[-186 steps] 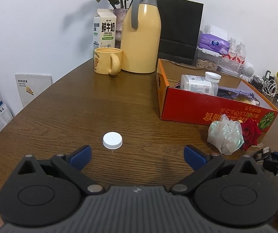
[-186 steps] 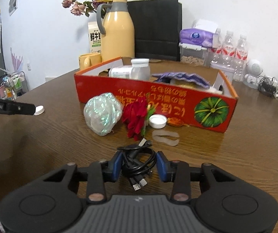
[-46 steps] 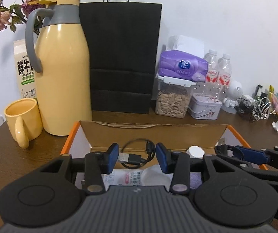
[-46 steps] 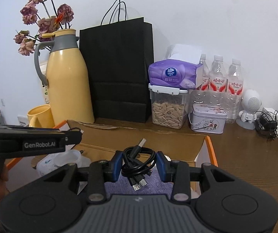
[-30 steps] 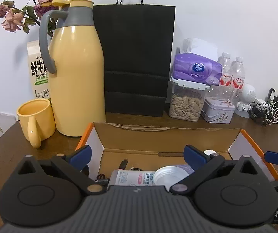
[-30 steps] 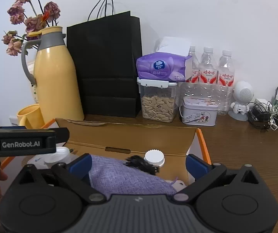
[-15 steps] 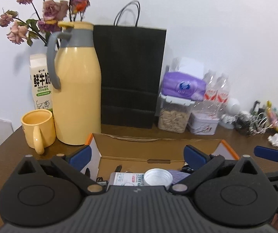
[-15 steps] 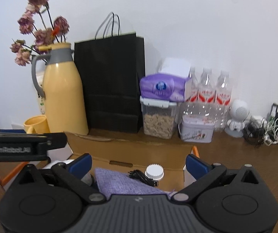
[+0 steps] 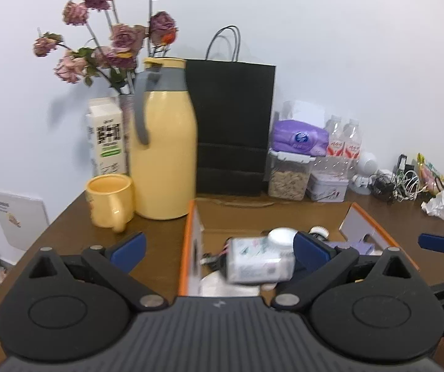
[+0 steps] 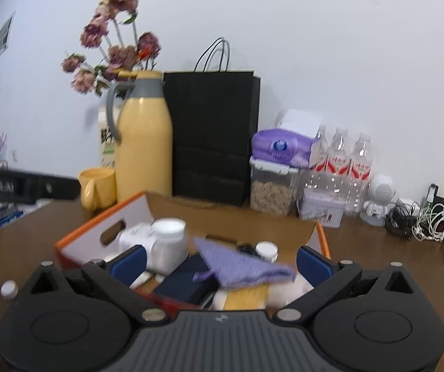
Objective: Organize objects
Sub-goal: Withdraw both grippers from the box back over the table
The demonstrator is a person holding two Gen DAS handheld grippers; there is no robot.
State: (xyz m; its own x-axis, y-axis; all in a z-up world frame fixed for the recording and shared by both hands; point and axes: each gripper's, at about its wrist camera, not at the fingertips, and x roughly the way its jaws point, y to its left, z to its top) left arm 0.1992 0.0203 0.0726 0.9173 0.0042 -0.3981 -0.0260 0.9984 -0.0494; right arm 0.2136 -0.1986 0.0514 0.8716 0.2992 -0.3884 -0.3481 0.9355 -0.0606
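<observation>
Nearest each camera, the left gripper (image 9: 218,249) and the right gripper (image 10: 221,259) both have their blue-tipped fingers spread wide with nothing between them, held above the orange-rimmed cardboard box (image 10: 76,240) on the brown wooden table (image 9: 160,232). Inside the box lie a white plastic bottle with a white cap (image 10: 163,243) on its side, a dark blue flat case (image 10: 187,283), a purple woven cloth pouch (image 10: 240,268) and a small white ribbed cap (image 10: 266,250). Behind the box, a yellow ceramic mug (image 9: 110,200), a tall yellow thermos jug with a grey handle (image 9: 163,155) and a black paper bag (image 9: 234,127) stand against the white wall.
</observation>
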